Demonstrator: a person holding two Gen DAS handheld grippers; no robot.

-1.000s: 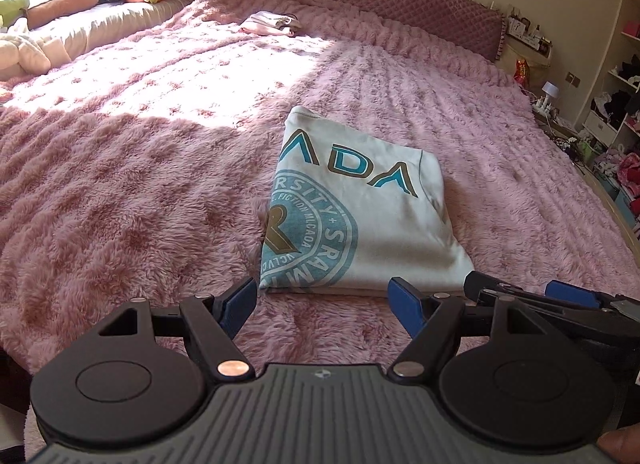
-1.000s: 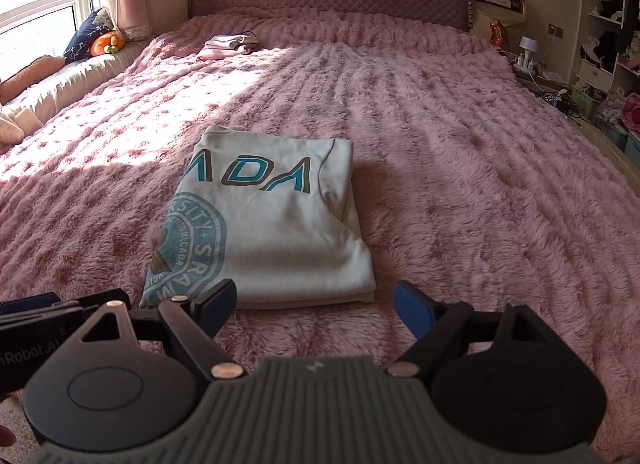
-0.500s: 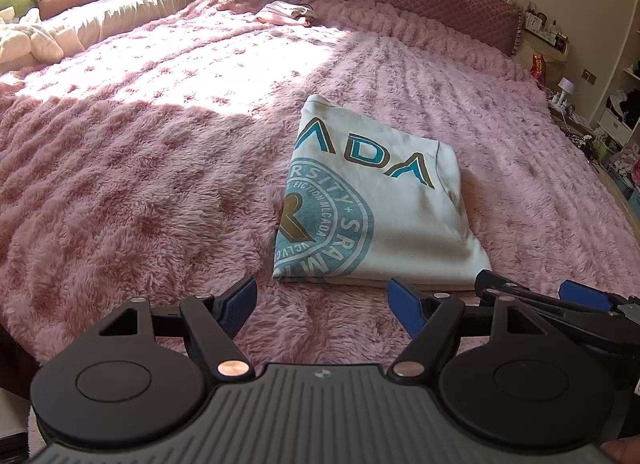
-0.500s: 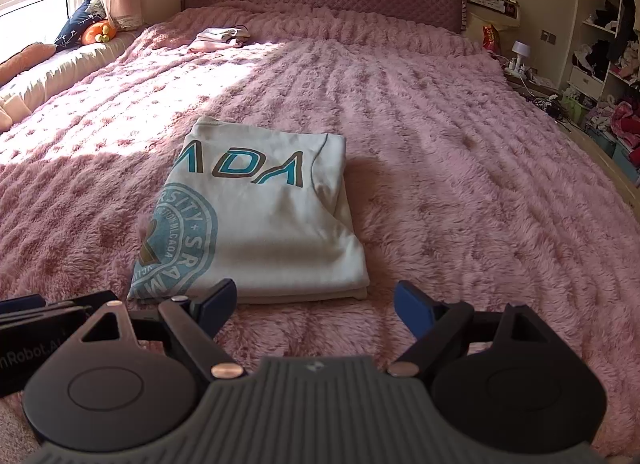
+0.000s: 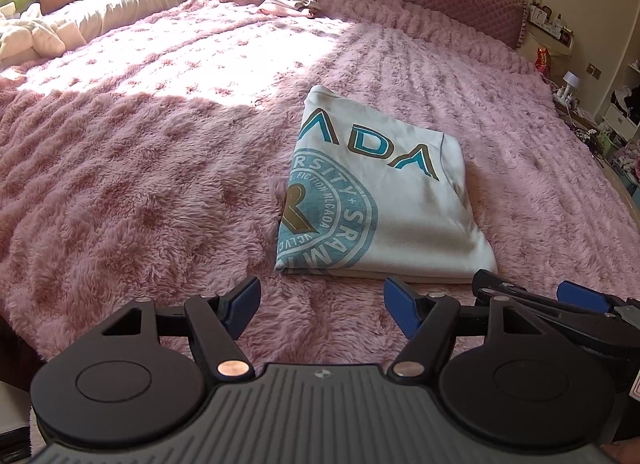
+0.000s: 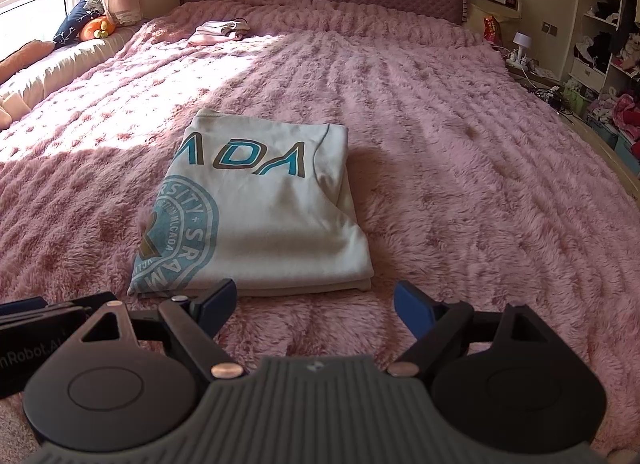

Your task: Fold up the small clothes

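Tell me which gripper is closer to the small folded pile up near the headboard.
Neither clearly. The left gripper and right gripper sit side by side, open, at the near edge of the folded shirt, and the folded pile lies far across the bed from both.

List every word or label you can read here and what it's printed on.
"ADA": large teal letters on the folded white shirt; the word's start is folded under.
"RSITY", "SRAM", "FICTION MLCAOA": round teal seal on that shirt, partly cut off.
"nRobot.A": side of the left gripper, cut off.
Shelf items by the headboard: too small.
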